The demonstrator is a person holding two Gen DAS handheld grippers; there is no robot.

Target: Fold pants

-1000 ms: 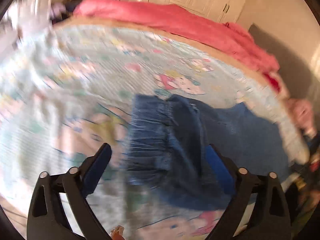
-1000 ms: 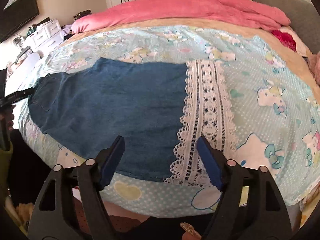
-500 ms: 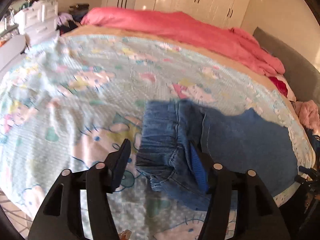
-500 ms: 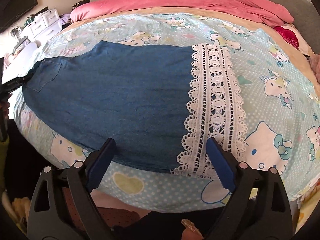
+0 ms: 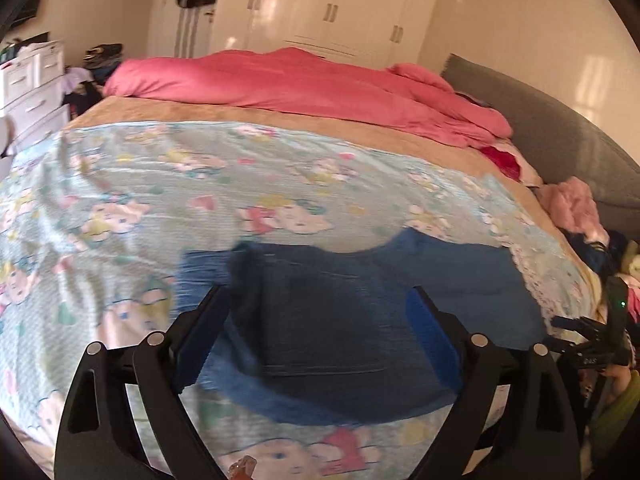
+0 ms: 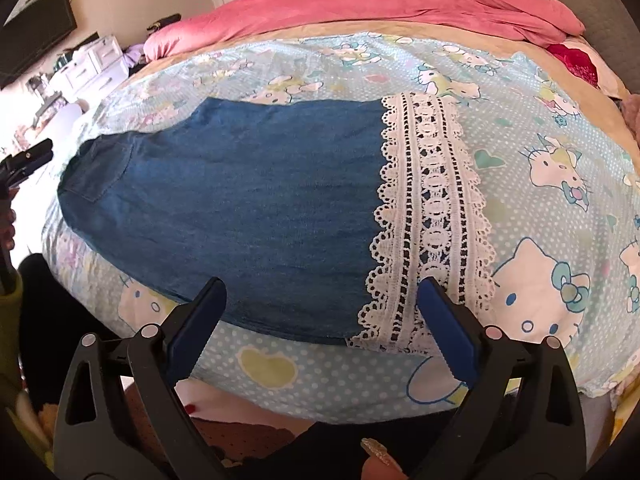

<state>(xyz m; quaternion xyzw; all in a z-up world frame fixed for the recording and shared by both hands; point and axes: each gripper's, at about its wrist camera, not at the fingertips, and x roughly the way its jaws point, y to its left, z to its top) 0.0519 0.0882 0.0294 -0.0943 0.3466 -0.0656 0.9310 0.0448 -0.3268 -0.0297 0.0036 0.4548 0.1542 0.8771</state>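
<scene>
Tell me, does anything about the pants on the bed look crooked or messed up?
Nothing stands out. The denim pants lie flat and smooth across the cartoon-print sheet, with the white lace hem straight and unfolded. The waist end looks blurred in the left wrist view.

Almost nothing here can be read. The only lettering is a small pale marking on the black body of the other gripper (image 5: 596, 344) at the right edge of the left wrist view; it looks like a few characters, but they are too small and blurred to make out. The bedsheet (image 6: 536, 288) carries printed cartoon cats with bows, hearts and dots, with no words among them. The wardrobe doors (image 5: 332, 8) and the white drawer unit (image 5: 32, 80) show no labels.
</scene>
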